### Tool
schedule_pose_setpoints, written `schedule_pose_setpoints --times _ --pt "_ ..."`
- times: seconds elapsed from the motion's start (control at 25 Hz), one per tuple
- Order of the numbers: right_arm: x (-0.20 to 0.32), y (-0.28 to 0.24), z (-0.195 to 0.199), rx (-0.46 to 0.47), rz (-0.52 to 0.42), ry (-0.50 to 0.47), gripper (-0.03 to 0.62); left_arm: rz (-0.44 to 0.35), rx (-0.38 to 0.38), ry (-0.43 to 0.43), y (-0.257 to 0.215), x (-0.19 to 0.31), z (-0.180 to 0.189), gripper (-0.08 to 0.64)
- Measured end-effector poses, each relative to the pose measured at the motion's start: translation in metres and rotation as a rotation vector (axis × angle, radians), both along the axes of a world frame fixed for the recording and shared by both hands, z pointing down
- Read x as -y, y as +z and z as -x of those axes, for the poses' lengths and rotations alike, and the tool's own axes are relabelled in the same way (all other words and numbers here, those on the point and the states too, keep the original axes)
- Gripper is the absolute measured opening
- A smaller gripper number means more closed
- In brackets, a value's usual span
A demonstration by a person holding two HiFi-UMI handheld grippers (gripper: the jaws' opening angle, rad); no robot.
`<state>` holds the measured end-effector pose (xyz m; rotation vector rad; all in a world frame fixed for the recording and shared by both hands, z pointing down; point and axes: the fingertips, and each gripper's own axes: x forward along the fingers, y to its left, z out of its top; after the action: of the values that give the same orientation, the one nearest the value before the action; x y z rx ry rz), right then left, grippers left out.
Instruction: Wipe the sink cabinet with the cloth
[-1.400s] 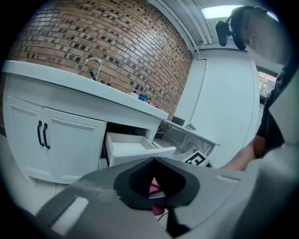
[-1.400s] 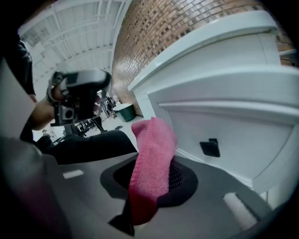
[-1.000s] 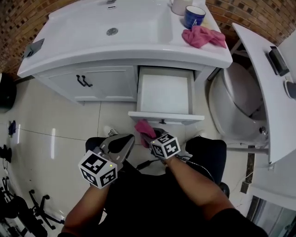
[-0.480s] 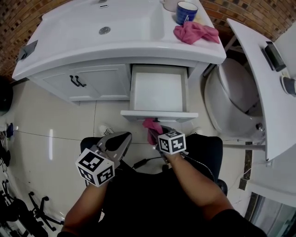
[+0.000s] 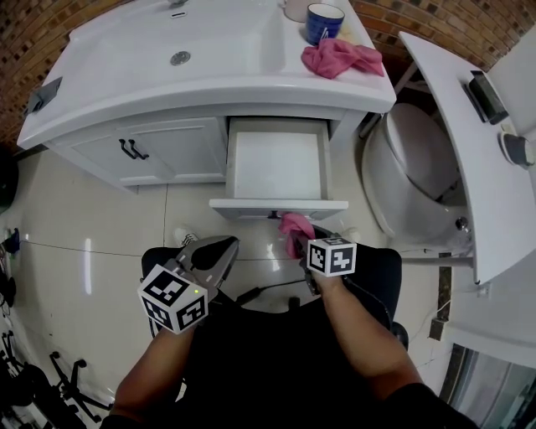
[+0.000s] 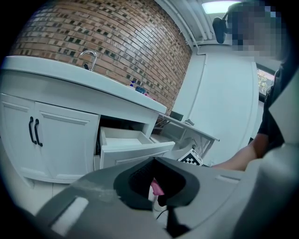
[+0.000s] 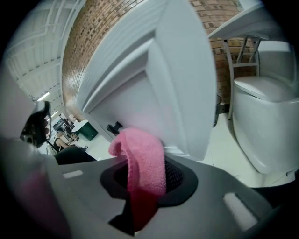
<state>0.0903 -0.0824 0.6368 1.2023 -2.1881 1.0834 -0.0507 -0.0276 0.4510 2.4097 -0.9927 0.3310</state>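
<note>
Pink terry cloth [image 7: 142,161], where is it?

Pinched between the jaws of the right gripper [image 7: 148,179], bunched above them and hanging in a fold below. The head view shows it held low, just under the front panel of the open white drawer [image 5: 278,204]. In the right gripper view the cloth sits close against a white panel, but I cannot tell whether it touches.

And the left gripper [image 6: 155,161]?

Its jaws are closed on each other with nothing between them. The pink you see through the gap behind the tips is the cloth in the other tool. It hangs beside the right one, apart from it, over the pale tiled floor [image 5: 100,226].

What about the white sink cabinet [image 5: 180,151] itself?

Two doors with black handles [image 5: 132,150] are on the left. The pulled-out drawer is on the right, its white bottom bare. At the right end of the countertop lies a second crumpled pink cloth [image 5: 337,57], and just behind it stands a blue mug [image 5: 324,21]. A white toilet [image 5: 410,172] stands to the right of the cabinet.
</note>
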Motion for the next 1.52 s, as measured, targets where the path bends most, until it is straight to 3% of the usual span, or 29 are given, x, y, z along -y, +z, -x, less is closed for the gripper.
schedule_pose_setpoints --times 0.2,0.56,0.72,0.88,1.0,1.24,1.52 --pt "-0.002 -0.002 -0.037 0.008 0.006 0.086 0.094 -0.004 -0.003 0.003 -0.001 0.002 -0.002 0.005" --pt "-0.010 -0.008 -0.064 -0.017 -0.002 0.126 0.094 -0.024 -0.006 0.008 -0.008 0.006 -0.011 0.005" --pt "-0.021 -0.050 -0.025 0.048 -0.081 -0.016 0.094 -0.023 -0.019 -0.012 -0.009 0.006 -0.006 0.005" --pt "-0.028 -0.111 0.047 0.088 -0.250 -0.261 0.094 -0.020 -0.021 -0.074 -0.008 0.008 0.015 0.005" --pt "-0.027 -0.133 0.097 0.117 -0.320 -0.371 0.094 -0.019 -0.019 -0.106 -0.010 0.007 0.027 0.003" --pt "-0.025 -0.132 0.157 0.115 -0.355 -0.480 0.094 -0.025 -0.007 -0.117 -0.015 0.004 0.039 0.005" --pt "-0.019 -0.128 0.162 0.114 -0.350 -0.471 0.094 -0.031 -0.006 -0.107 -0.016 0.007 0.039 0.005"
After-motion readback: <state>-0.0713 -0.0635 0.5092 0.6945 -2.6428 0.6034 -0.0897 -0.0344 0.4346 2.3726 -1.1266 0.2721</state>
